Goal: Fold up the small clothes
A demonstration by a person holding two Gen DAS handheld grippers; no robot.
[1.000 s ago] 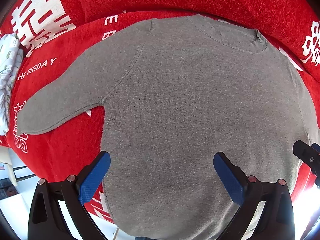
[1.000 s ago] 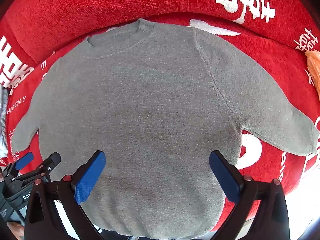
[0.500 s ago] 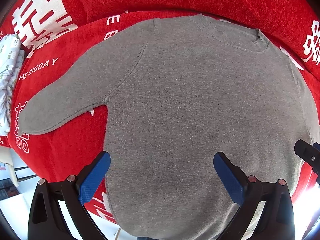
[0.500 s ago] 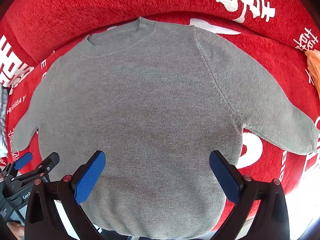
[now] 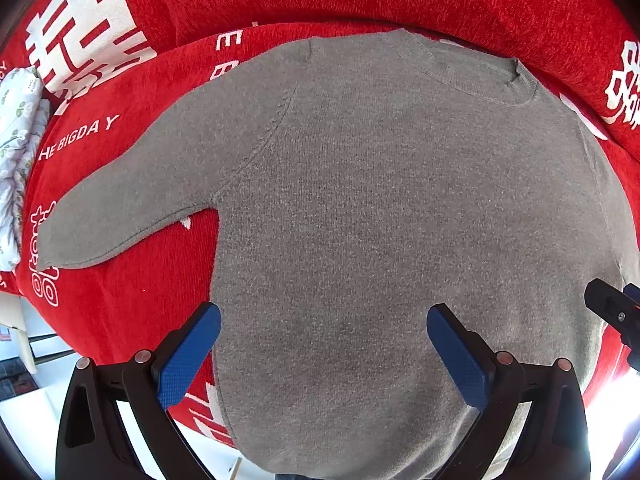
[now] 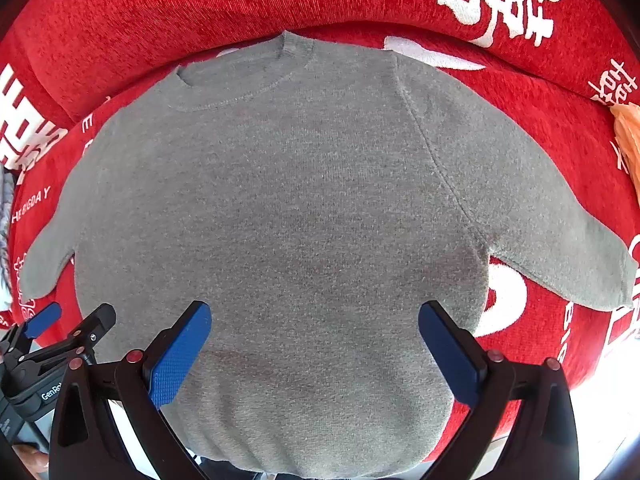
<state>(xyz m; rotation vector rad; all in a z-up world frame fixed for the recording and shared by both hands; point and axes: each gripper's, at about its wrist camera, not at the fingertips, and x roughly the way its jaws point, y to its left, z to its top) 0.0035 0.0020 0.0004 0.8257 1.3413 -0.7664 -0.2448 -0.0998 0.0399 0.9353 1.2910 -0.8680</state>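
Observation:
A small grey knit sweater [image 5: 380,200] lies flat and face up on a red cloth, collar at the far side, both sleeves spread out. It also shows in the right wrist view [image 6: 288,208]. My left gripper [image 5: 324,320] is open and empty, held above the lower left part of the sweater. My right gripper [image 6: 314,316] is open and empty, held above the lower right part. The left gripper also shows at the lower left of the right wrist view [image 6: 70,318]. One finger [image 5: 612,308] of the right gripper shows at the right edge of the left wrist view.
The red cloth [image 5: 132,304] with white lettering covers a sofa seat and backrest [image 6: 200,4]. A white floral fabric [image 5: 16,136] lies at the far left. An orange cloth [image 6: 630,140] lies at the far right. The sofa's front edge is below the sweater hem.
Both grippers have drifted slightly; the sweater has shifted a little to the right in the left wrist view. Both grippers stay open and the sweater lies as before.

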